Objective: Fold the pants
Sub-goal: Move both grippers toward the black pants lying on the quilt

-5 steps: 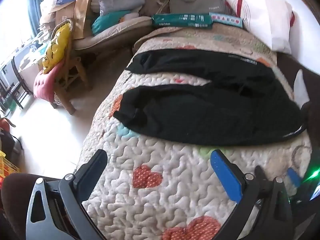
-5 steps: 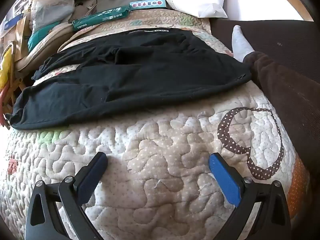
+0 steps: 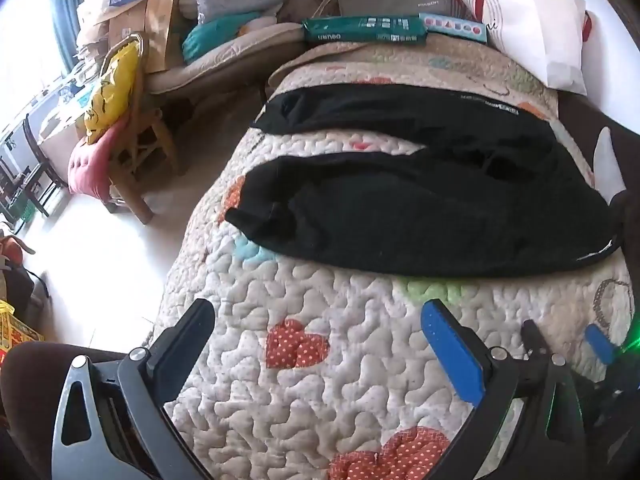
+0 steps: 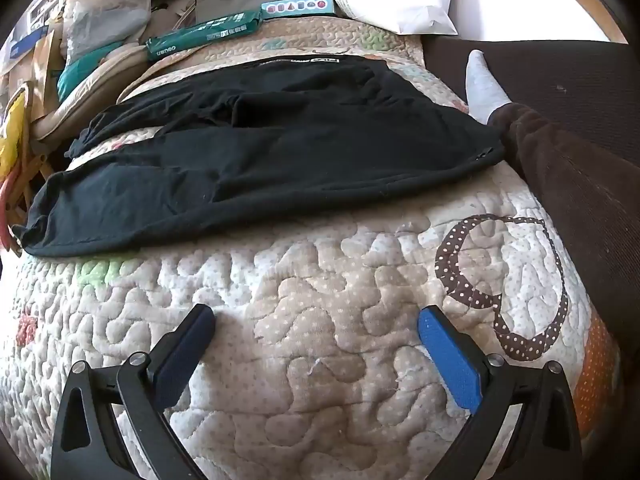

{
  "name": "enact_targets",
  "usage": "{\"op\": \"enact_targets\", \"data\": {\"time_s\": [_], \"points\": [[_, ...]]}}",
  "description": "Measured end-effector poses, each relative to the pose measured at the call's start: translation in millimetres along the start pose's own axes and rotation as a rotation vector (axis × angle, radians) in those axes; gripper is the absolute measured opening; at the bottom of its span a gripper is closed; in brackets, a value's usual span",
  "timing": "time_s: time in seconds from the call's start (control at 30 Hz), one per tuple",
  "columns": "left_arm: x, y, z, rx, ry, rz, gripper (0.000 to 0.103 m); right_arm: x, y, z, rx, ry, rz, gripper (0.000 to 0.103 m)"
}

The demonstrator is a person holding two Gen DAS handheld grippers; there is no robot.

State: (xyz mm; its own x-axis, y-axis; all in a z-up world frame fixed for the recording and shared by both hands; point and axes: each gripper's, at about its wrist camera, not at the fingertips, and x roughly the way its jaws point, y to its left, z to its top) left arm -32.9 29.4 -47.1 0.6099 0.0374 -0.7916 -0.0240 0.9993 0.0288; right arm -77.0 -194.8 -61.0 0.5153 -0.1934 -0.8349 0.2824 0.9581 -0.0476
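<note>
Black pants (image 3: 420,208) lie spread flat across a quilted bed cover (image 3: 320,400), legs pointing left and waistband at the right; they also show in the right wrist view (image 4: 260,160). My left gripper (image 3: 318,320) is open and empty, hovering over the quilt short of the near pant leg. My right gripper (image 4: 316,328) is open and empty, over the quilt (image 4: 320,280) short of the pants' near edge. The right gripper's blue fingers (image 3: 598,338) show at the right edge of the left wrist view.
A person's leg in brown trousers and a white sock (image 4: 484,84) rests by the waistband at the right. A white pillow (image 3: 532,28) and a green box (image 3: 364,30) lie at the bed's far end. A wooden chair (image 3: 132,148) with cushions stands left, beside the floor (image 3: 100,260).
Both grippers have barely moved; the views are almost unchanged and both stay open.
</note>
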Motion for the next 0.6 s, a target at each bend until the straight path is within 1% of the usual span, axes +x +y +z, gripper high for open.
{"op": "enact_targets", "data": {"time_s": [0.13,0.17,0.2,0.3,0.47,0.6], "points": [[4.2,18.4,-23.2,0.022,0.02,-0.006,0.103,0.8,3.2,1.4,0.02,0.013,-0.001,0.103],[14.0,-2.2,-4.0,0.027,0.049,0.021,0.103,1.1,4.1,-0.2,0.016,0.017,-0.003,0.103],[23.1,-21.2,7.6,0.03,0.083,0.044,0.103,2.2,3.1,0.8,0.016,0.021,-0.003,0.103],[33.8,-26.8,3.2,0.037,0.118,0.052,0.103,6.2,4.5,1.6,0.01,0.025,-0.01,0.103],[45.9,-29.2,-8.3,0.065,0.146,0.076,0.103,7.0,5.4,1.9,0.006,0.021,-0.013,0.103],[50.3,-33.0,-16.1,0.095,0.139,0.088,0.103,7.3,5.5,3.1,0.007,0.021,-0.012,0.103]]}}
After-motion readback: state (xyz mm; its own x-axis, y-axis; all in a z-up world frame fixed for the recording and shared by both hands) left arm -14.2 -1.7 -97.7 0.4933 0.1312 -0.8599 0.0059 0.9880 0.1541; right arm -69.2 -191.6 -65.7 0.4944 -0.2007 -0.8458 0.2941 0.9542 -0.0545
